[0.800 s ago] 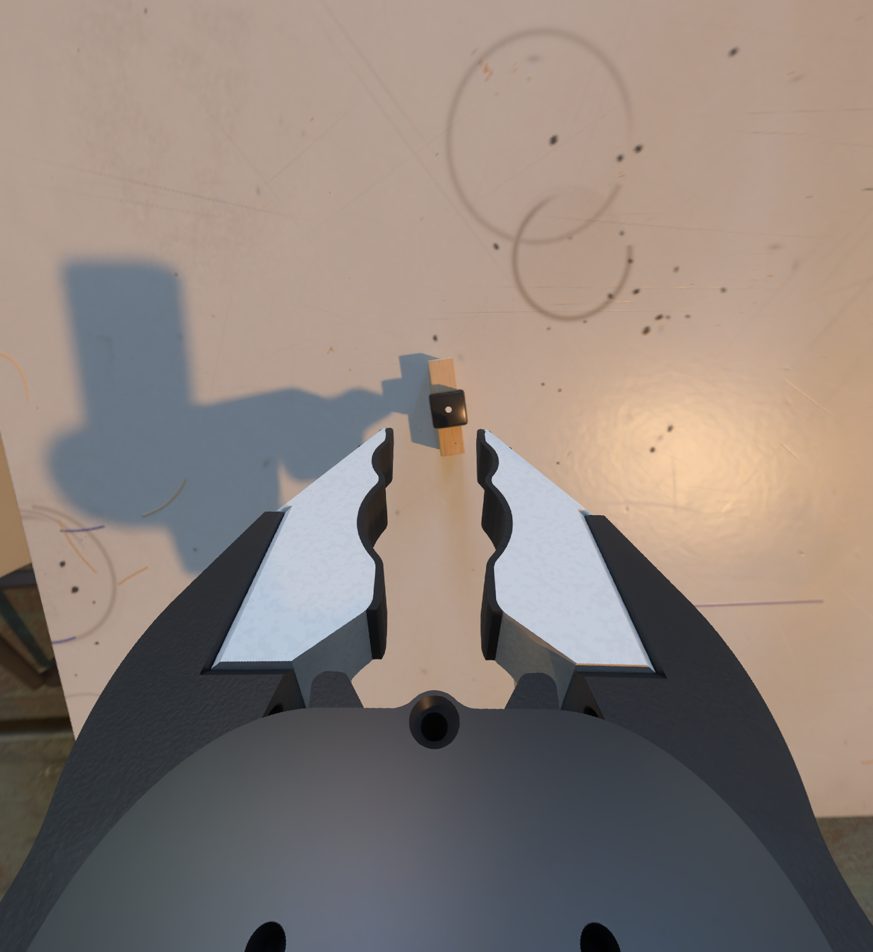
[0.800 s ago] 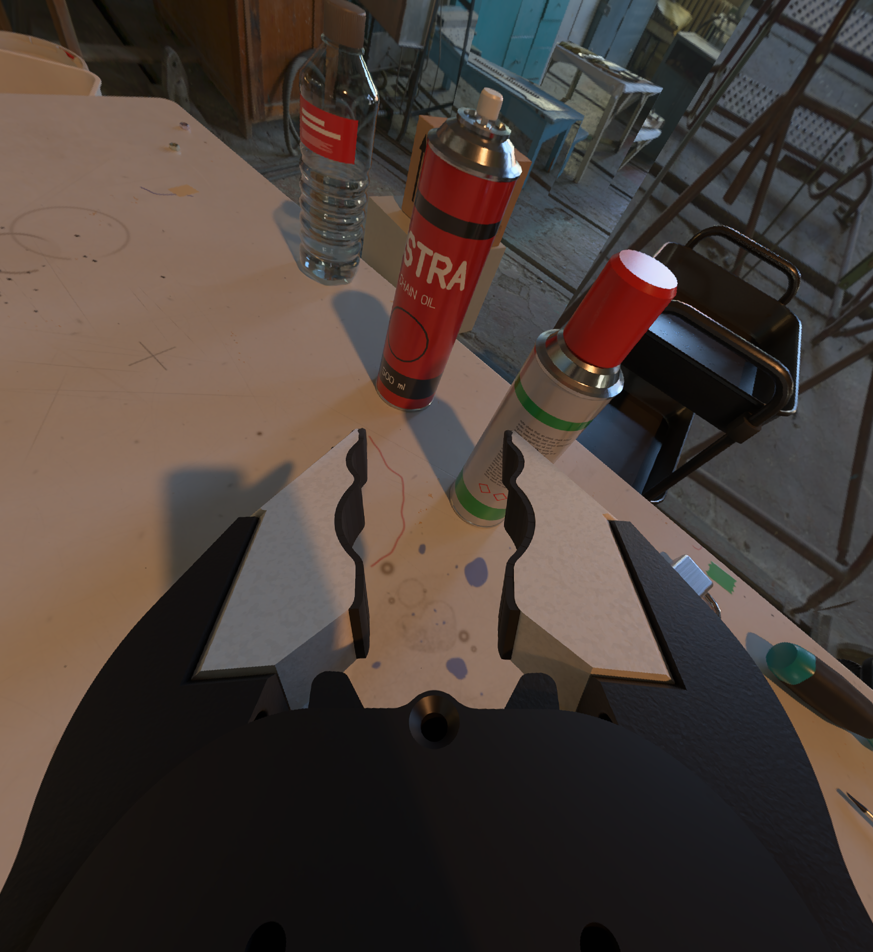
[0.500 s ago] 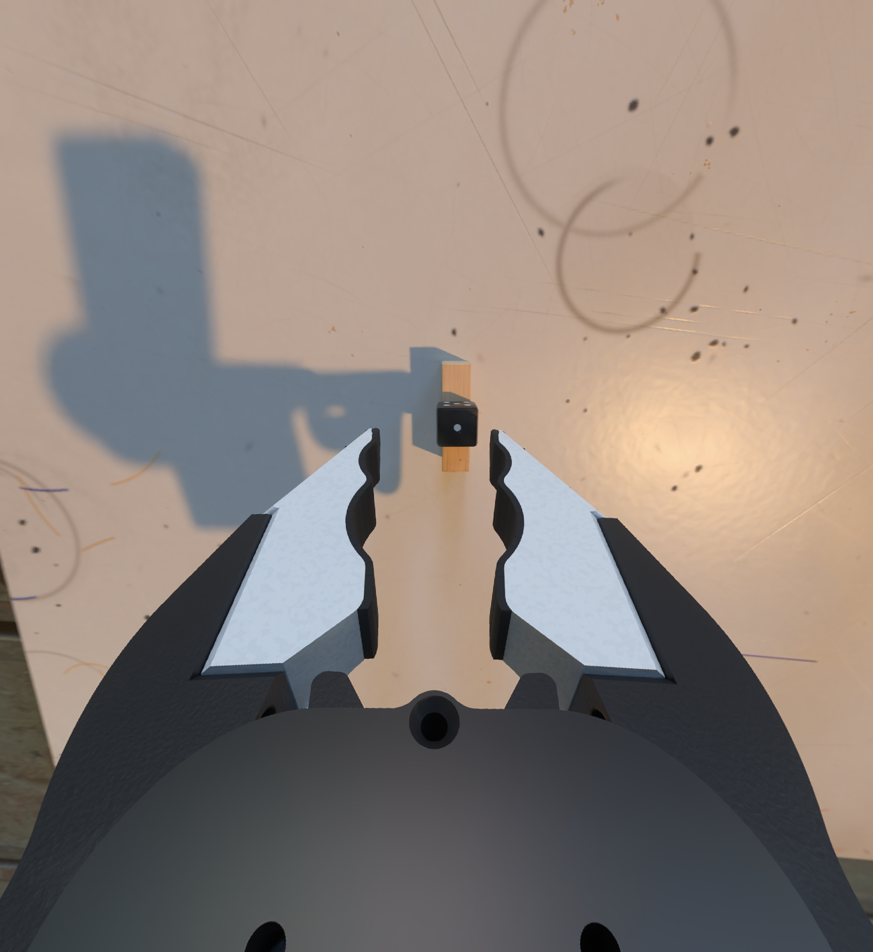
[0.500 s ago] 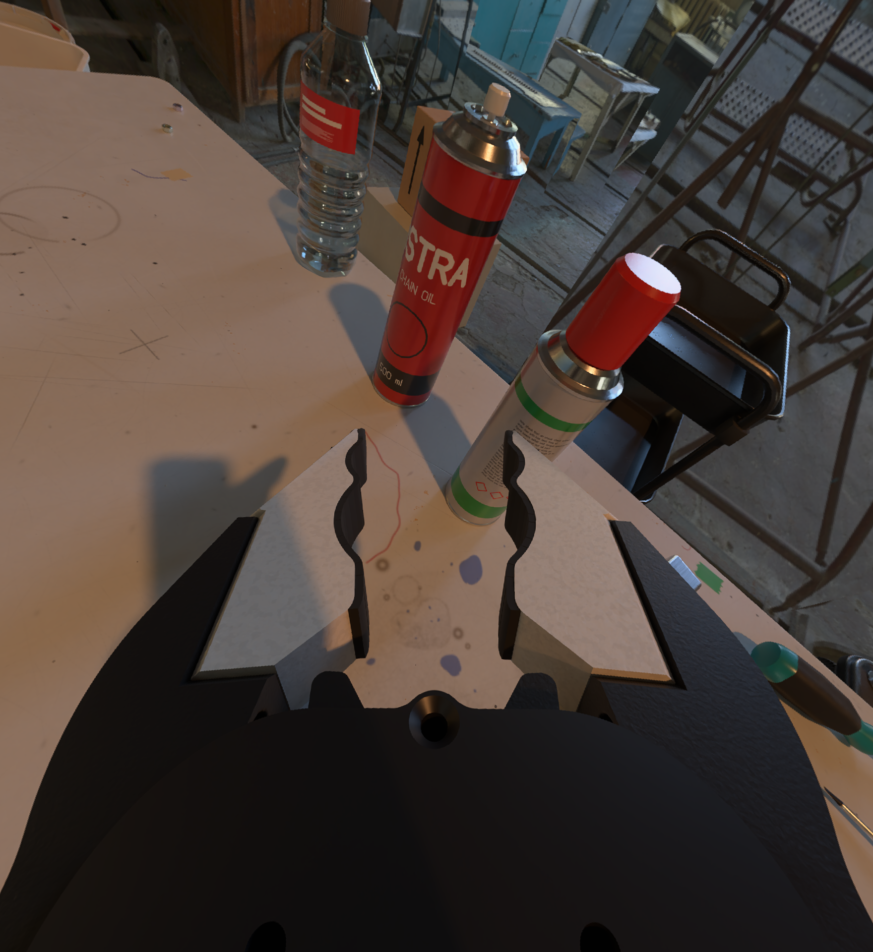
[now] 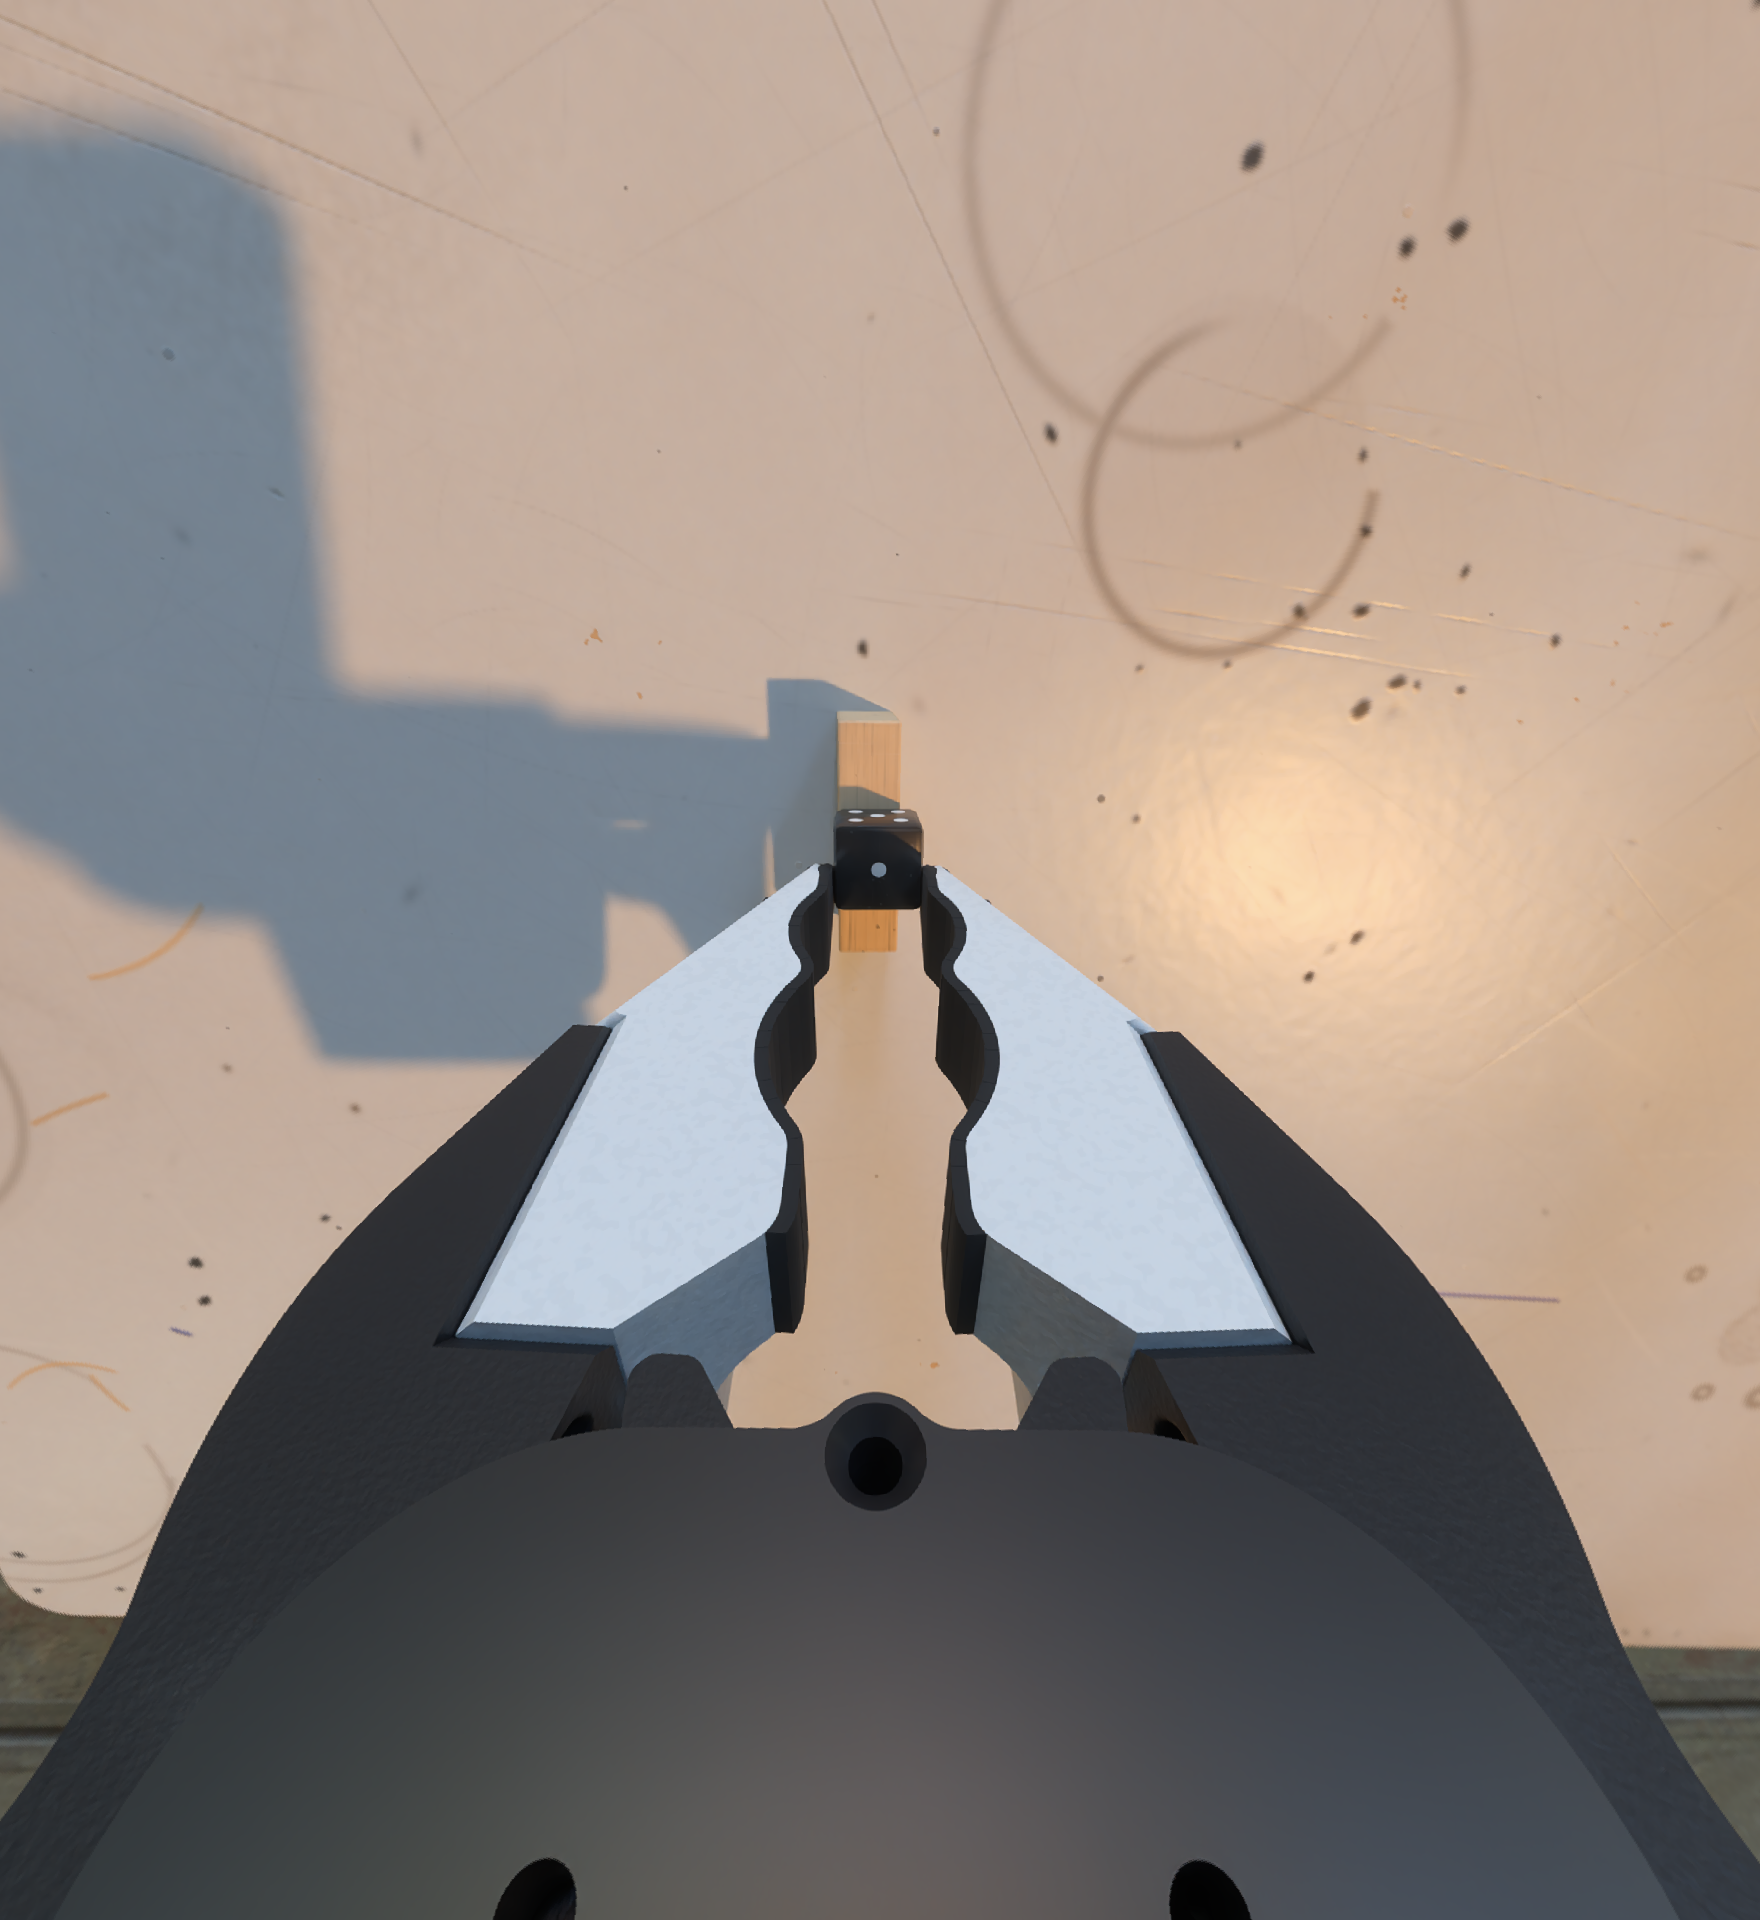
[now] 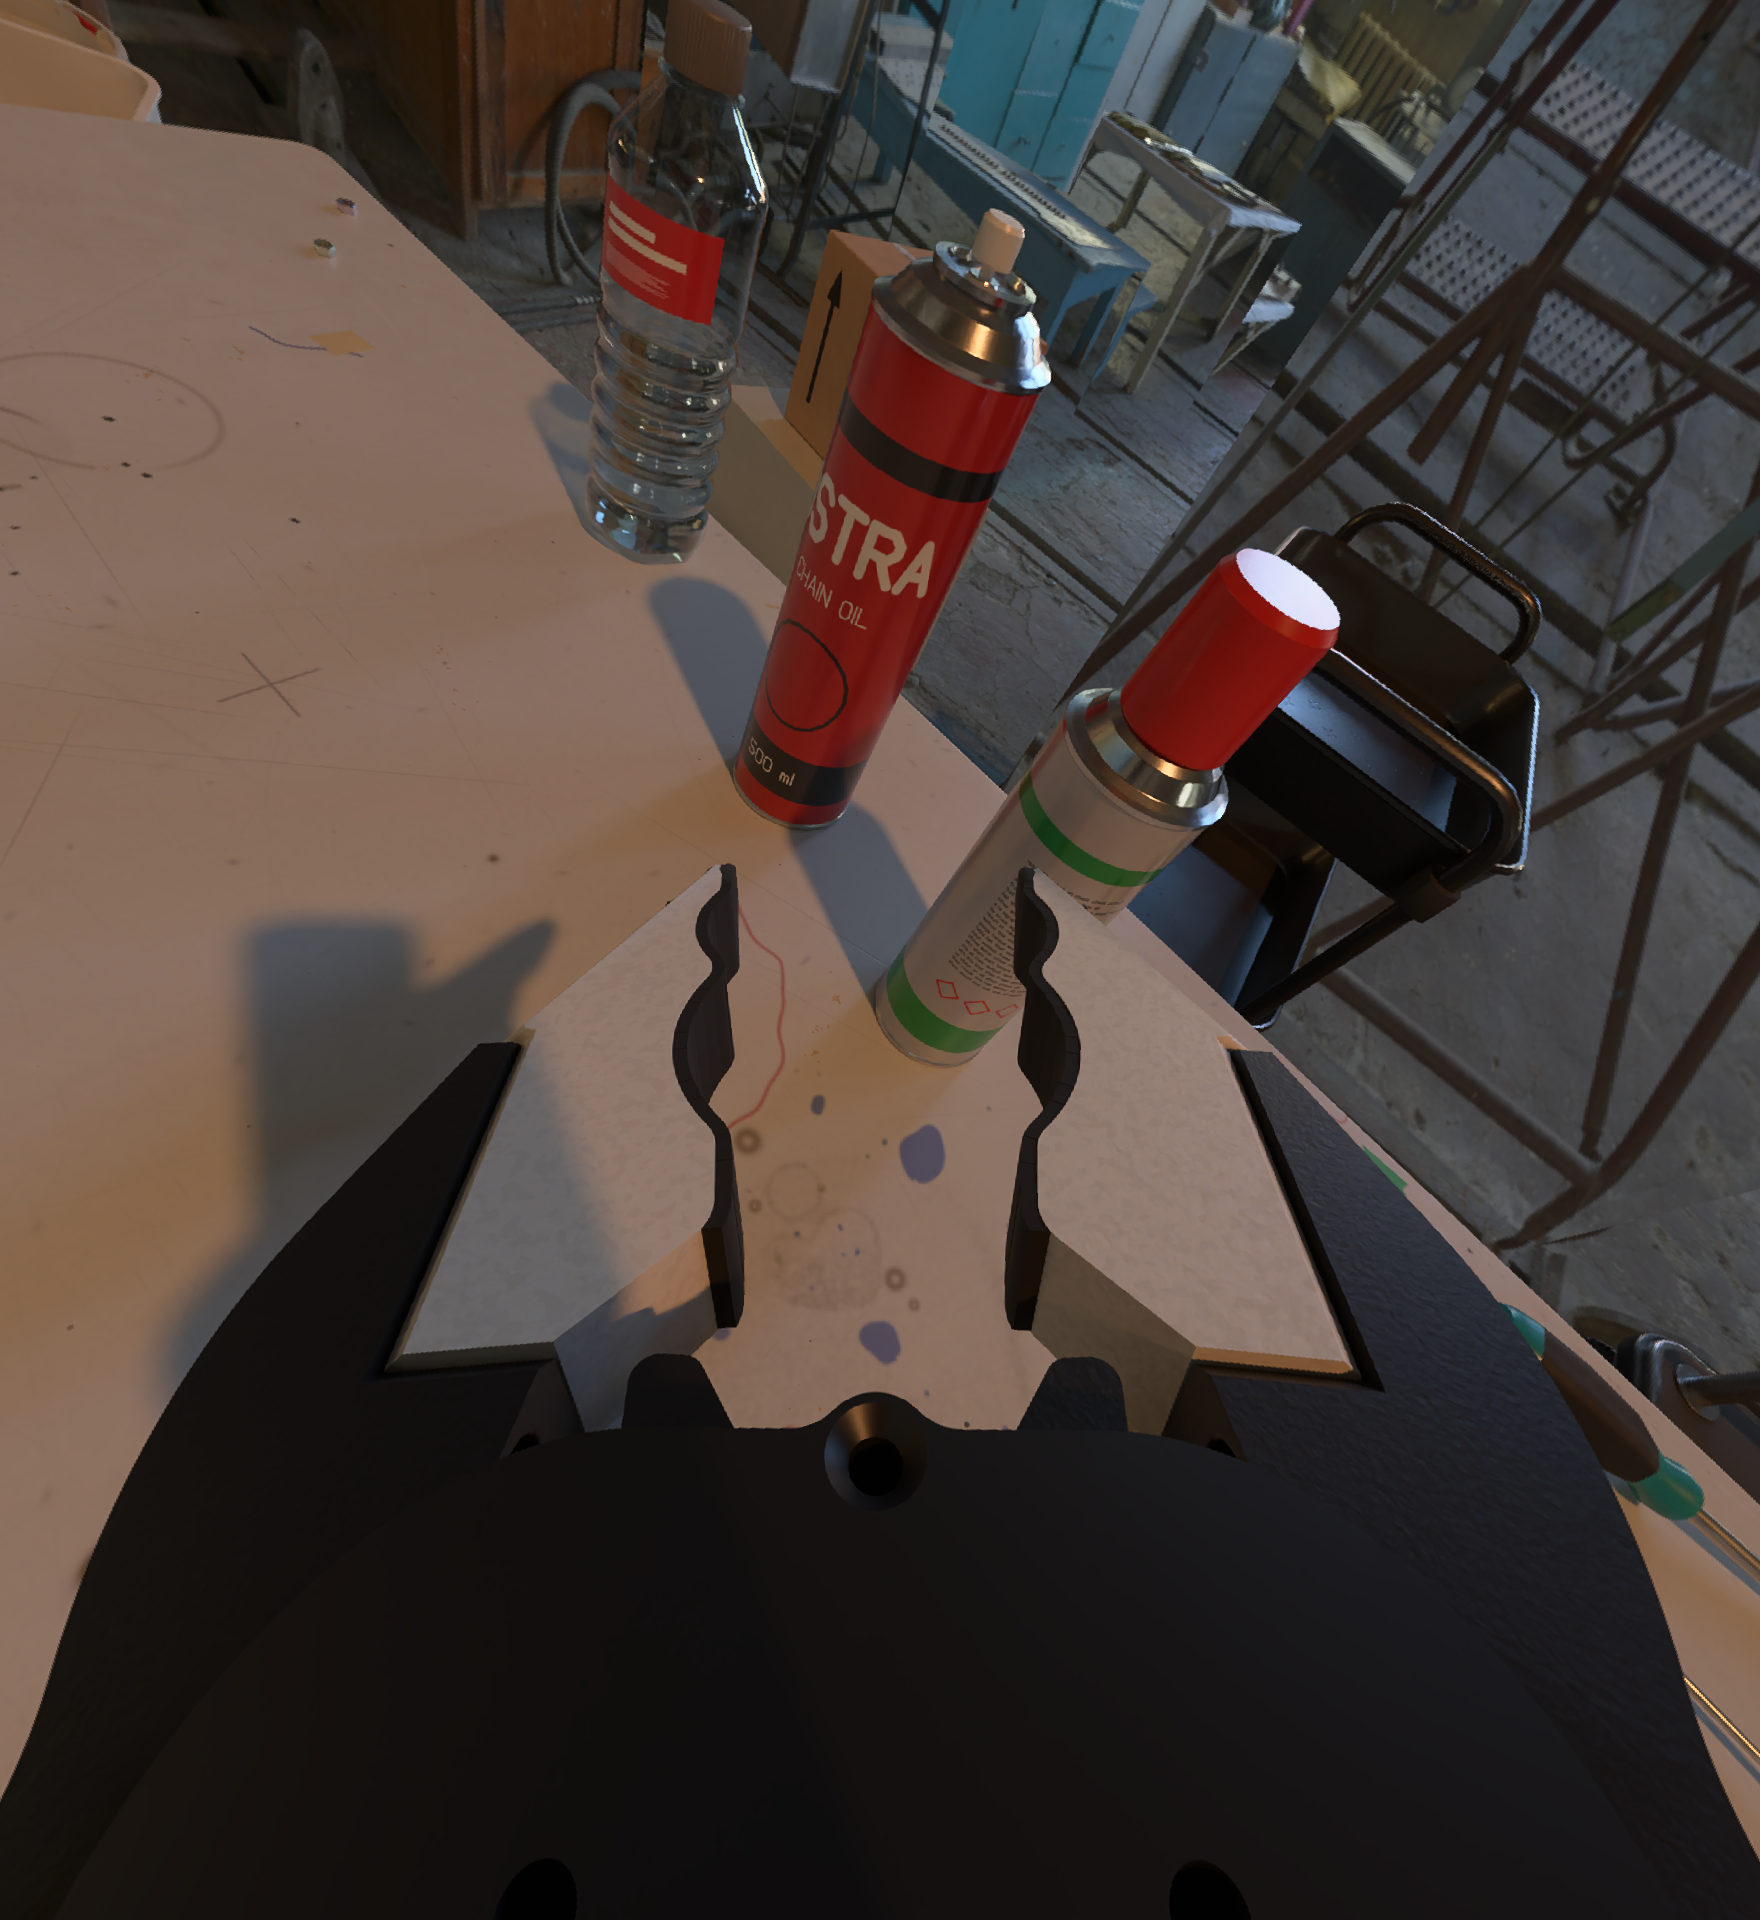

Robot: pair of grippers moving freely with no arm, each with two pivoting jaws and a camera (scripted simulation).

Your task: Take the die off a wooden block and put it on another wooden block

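A black die (image 5: 878, 869) with white pips sits on a small upright wooden block (image 5: 868, 753) on the pale table. My left gripper (image 5: 876, 883) points down at it, and its two fingertips press the die's left and right sides, shut on it while it rests on the block. My right gripper (image 6: 876, 876) is open and empty, low over the table near its right edge. No other wooden block shows in either view.
In the right wrist view a water bottle (image 6: 670, 343), a red spray can (image 6: 886, 561) and a silver can with a red cap (image 6: 1084, 831) stand along the table's edge. A green-handled screwdriver (image 6: 1624, 1455) lies at the right. A black case (image 6: 1395, 748) sits beyond the edge.
My left gripper has moved forward onto the die and narrowed its fingers until they touch the die's sides. The right gripper has drifted slightly.
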